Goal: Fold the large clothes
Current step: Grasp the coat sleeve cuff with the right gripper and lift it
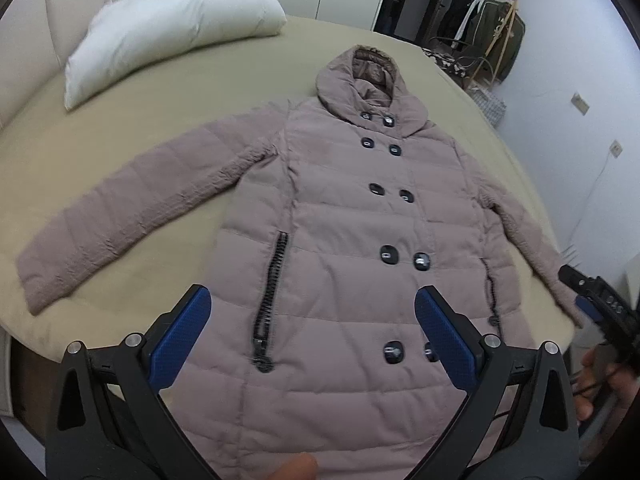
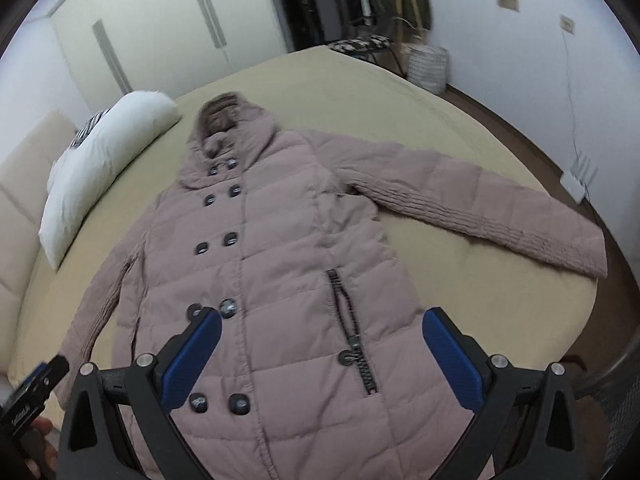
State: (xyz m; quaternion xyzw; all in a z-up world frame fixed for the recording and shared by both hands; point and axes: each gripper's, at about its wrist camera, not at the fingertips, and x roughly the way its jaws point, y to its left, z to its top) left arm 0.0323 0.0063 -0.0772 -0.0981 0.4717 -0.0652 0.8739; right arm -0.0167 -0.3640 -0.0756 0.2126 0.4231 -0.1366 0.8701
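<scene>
A dusty-pink quilted hooded coat [image 1: 352, 208] lies face up and buttoned on the bed, hood at the far end and both sleeves spread outward. My left gripper [image 1: 314, 306] hovers open above its lower front, between the zip pocket [image 1: 272, 292] and the bottom buttons, holding nothing. In the right wrist view the same coat [image 2: 280, 248] fills the middle. My right gripper [image 2: 322, 320] is open over the lower front, left of the other zip pocket [image 2: 352, 332], with nothing between its blue pads. The hem is hidden under both grippers.
The beige bed sheet [image 1: 168, 120] carries a white pillow [image 1: 168, 32] at the far left beside a cream headboard [image 1: 24, 56]. A clothes rack [image 1: 488, 36] and a white basket [image 2: 428, 68] stand past the bed's far corner. Wardrobe doors [image 2: 160, 40] line the back wall.
</scene>
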